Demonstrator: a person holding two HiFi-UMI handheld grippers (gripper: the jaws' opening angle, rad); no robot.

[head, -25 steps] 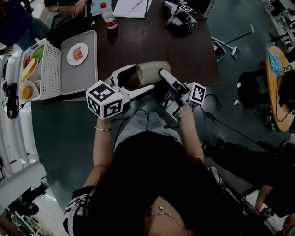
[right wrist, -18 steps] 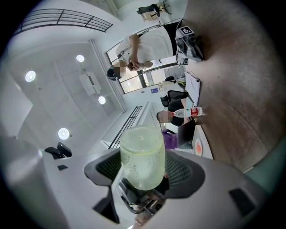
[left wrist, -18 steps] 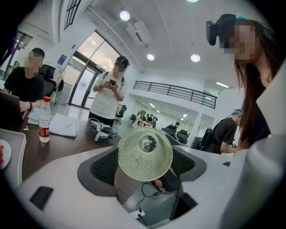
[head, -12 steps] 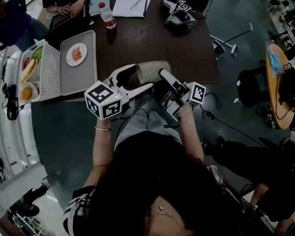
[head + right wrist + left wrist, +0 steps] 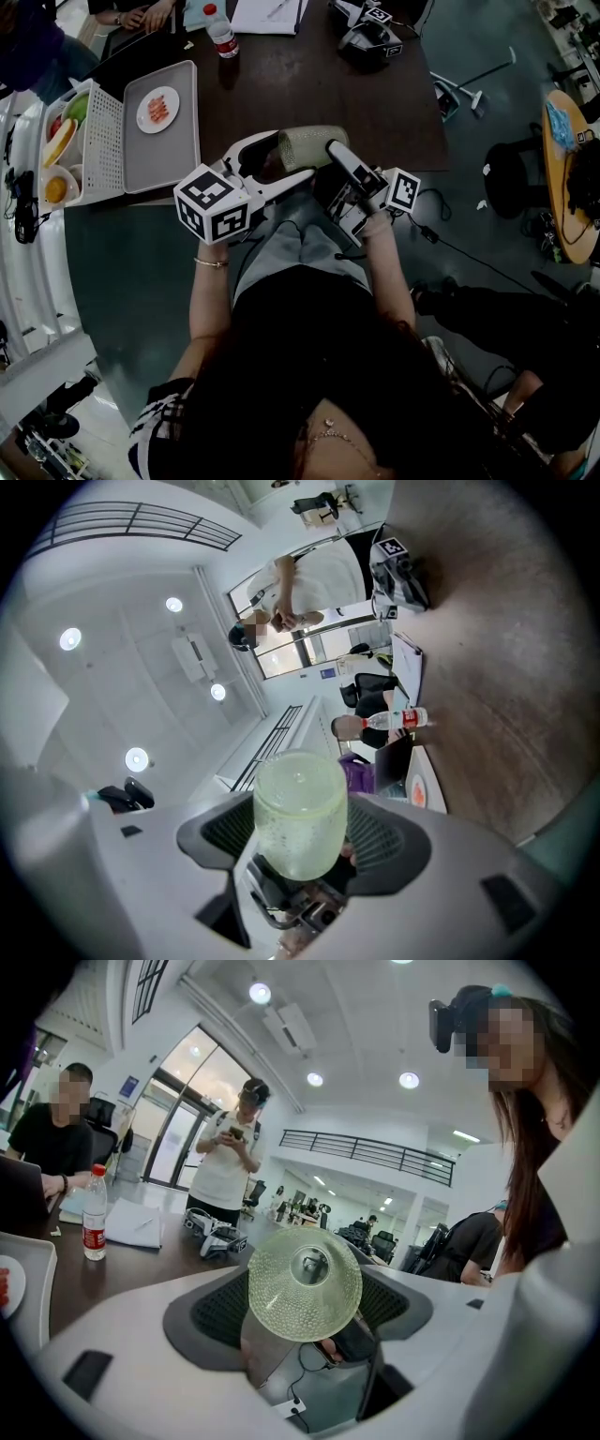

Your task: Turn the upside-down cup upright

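Note:
A pale green, bumpy glass cup [image 5: 314,145] lies on its side in the air, just above the front edge of the dark table [image 5: 375,103]. My left gripper [image 5: 281,164] comes at it from the left. In the left gripper view the cup's round end [image 5: 305,1283] sits between the two pads and touches both. My right gripper [image 5: 323,159] reaches in from the right. In the right gripper view the cup's side [image 5: 300,813] fills the gap between that gripper's pads. Both grippers are shut on the cup.
A grey tray [image 5: 159,141] with a small plate of food [image 5: 157,110] lies at the table's left, next to a white basket [image 5: 66,141] of food. A water bottle [image 5: 222,36], papers [image 5: 267,14] and spare grippers [image 5: 370,37] lie at the far side. People stand and sit beyond.
The left jaws have drawn in a little onto the cup. Both hands and the cup stay where they were.

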